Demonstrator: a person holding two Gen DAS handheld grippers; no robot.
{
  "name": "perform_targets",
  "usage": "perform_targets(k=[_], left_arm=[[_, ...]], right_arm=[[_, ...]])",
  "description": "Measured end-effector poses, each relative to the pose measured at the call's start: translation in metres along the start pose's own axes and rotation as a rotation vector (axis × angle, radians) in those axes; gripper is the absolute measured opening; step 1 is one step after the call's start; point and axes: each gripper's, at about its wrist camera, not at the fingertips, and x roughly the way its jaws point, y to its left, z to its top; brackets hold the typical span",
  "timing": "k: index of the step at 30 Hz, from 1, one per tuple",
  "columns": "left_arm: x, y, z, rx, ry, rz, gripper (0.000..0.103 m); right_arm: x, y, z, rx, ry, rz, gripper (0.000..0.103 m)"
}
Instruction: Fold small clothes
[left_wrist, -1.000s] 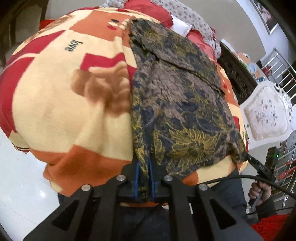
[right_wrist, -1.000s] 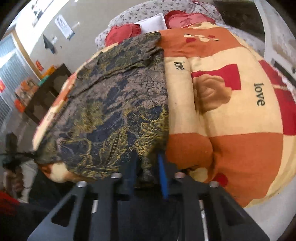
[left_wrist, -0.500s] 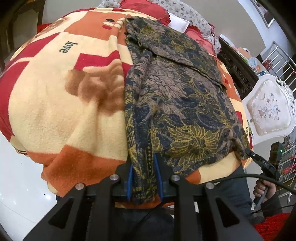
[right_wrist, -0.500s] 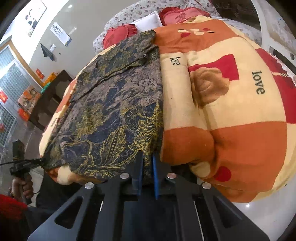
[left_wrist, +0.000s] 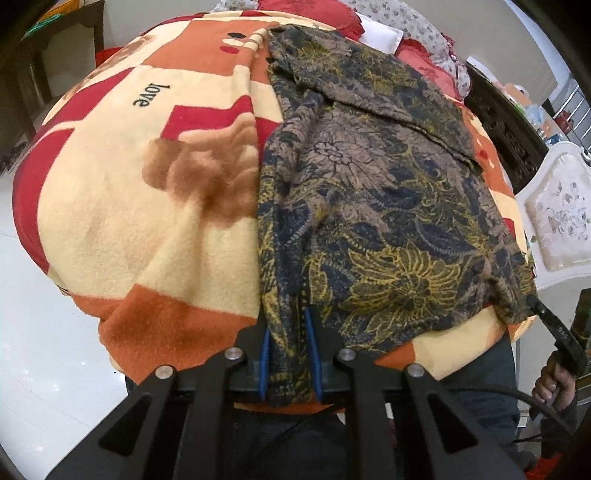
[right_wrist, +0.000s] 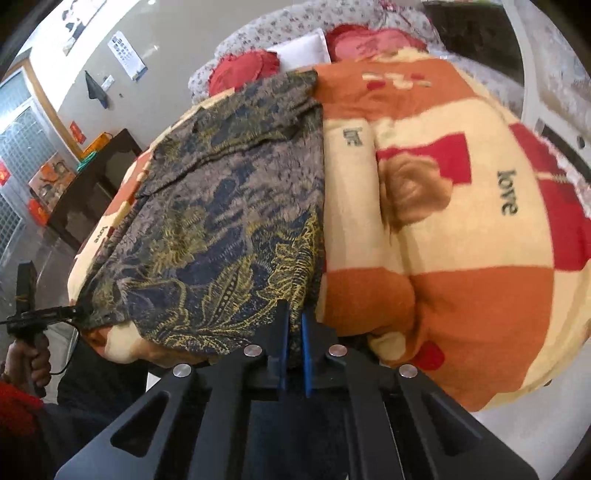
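A dark garment printed with blue and yellow flowers lies spread flat over a blanket of cream, red and orange patches with the word "love" on it. The left claw has its jaws closing on a bunched fold of the garment's near hem, the cloth between its blue pads. The right claw is likewise closing, pinching the hem at the garment's opposite near corner. Red cushions and a white pillow sit beyond the blanket. A hand grips a black handle nearby.
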Motion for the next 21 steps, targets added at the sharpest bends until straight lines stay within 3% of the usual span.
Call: perform_targets(k=[6, 9, 11, 17, 21], left_arm=[[-0.001, 0.003, 0.0, -0.015, 0.005, -0.004, 0.009], [-0.011, 0.01, 0.002, -0.043, -0.002, -0.053, 0.006], [-0.029, 0.013, 0.005, -0.035, -0.031, -0.112, 0.005], [-0.083, 0.02, 0.013, 0.0, -0.127, -0.184, 0.005], [-0.101, 0.03, 0.003, 0.008, -0.137, -0.19, 0.005]], right_arm=[[-0.013, 0.006, 0.008, -0.014, -0.059, 0.003, 0.007], [-0.022, 0.011, 0.012, -0.023, -0.083, 0.009, 0.007], [-0.032, 0.014, 0.015, -0.029, -0.102, 0.029, 0.006], [-0.065, 0.026, 0.022, -0.073, -0.148, 0.085, 0.005], [-0.082, 0.025, 0.018, -0.061, -0.159, 0.111, 0.005]])
